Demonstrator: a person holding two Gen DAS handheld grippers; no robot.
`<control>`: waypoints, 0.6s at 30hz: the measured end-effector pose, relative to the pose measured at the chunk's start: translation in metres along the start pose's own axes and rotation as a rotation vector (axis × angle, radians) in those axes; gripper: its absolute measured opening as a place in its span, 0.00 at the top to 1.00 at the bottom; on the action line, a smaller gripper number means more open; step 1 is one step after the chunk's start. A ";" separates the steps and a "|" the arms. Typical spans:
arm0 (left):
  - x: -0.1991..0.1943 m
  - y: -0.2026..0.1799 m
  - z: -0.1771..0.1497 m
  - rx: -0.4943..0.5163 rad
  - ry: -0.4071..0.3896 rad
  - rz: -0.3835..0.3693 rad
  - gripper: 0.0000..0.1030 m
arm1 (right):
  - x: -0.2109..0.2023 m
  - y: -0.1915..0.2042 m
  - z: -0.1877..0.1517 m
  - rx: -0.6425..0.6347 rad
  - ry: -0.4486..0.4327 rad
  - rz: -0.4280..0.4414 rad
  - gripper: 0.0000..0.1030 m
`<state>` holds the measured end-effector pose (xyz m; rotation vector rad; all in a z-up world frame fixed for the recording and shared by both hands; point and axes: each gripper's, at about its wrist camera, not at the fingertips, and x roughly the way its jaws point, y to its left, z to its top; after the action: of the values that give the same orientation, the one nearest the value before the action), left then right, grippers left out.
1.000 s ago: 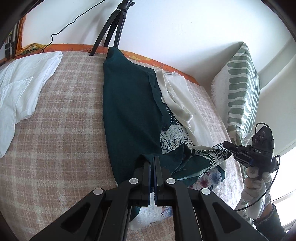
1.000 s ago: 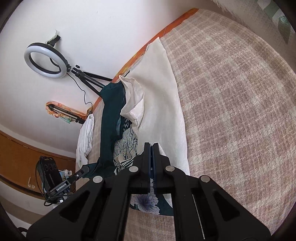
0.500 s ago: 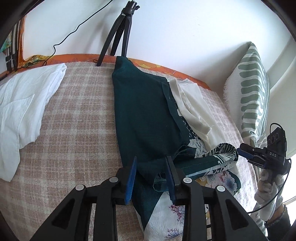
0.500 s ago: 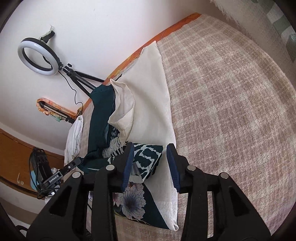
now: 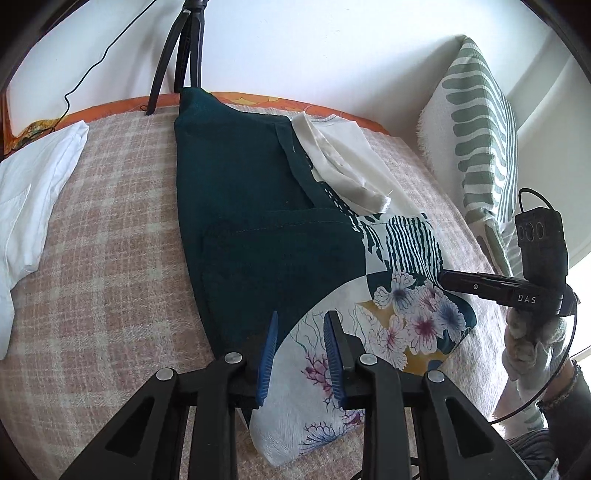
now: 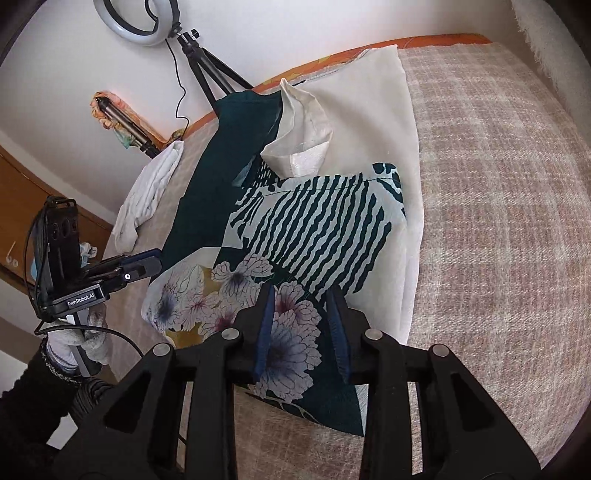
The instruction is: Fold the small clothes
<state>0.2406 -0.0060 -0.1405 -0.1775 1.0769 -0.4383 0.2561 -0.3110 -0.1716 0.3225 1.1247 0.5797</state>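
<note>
A dark teal garment (image 5: pixel 251 206) with floral and striped print (image 6: pixel 314 236) lies folded on the plaid blanket (image 5: pixel 110 266). A cream cloth (image 6: pixel 369 122) lies under its far right side. My left gripper (image 5: pixel 303 321) hovers over the garment's near edge. Its jaws are closing, and the flat cloth shows in the gap with the pads clear of it. My right gripper (image 6: pixel 302 295) stands over the flowered corner, jaws closing too, with nothing pinched. Each gripper shows in the other's view: the right gripper (image 5: pixel 448 278), the left gripper (image 6: pixel 153 260).
A white garment (image 5: pixel 33 184) lies at the blanket's left. A green-striped cushion (image 5: pixel 476 129) leans at the right. A tripod (image 5: pixel 184 48) with a ring light (image 6: pixel 107 14) stands against the far wall. Gloved hands hold both grippers.
Both grippers were shut on the garment's lifted edge; they have let go and opened. The folded-over part now lies flat, print side up, and both grippers have drawn back toward its near edge.
</note>
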 end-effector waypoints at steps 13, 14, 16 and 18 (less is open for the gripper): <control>-0.009 0.025 0.006 0.014 -0.068 0.128 0.66 | -0.030 -0.021 0.012 0.049 -0.115 -0.114 0.70; -0.011 0.028 0.011 0.008 -0.078 0.123 0.65 | -0.034 -0.019 0.014 0.040 -0.128 -0.118 0.68; -0.014 0.035 0.021 -0.005 -0.088 0.116 0.63 | -0.042 -0.017 0.020 0.018 -0.159 -0.120 0.55; -0.016 0.044 0.034 -0.029 -0.109 0.113 0.61 | -0.045 -0.014 0.029 -0.007 -0.177 -0.134 0.50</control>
<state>0.2753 0.0381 -0.1269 -0.1629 0.9817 -0.3080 0.2721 -0.3478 -0.1332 0.2841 0.9653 0.4282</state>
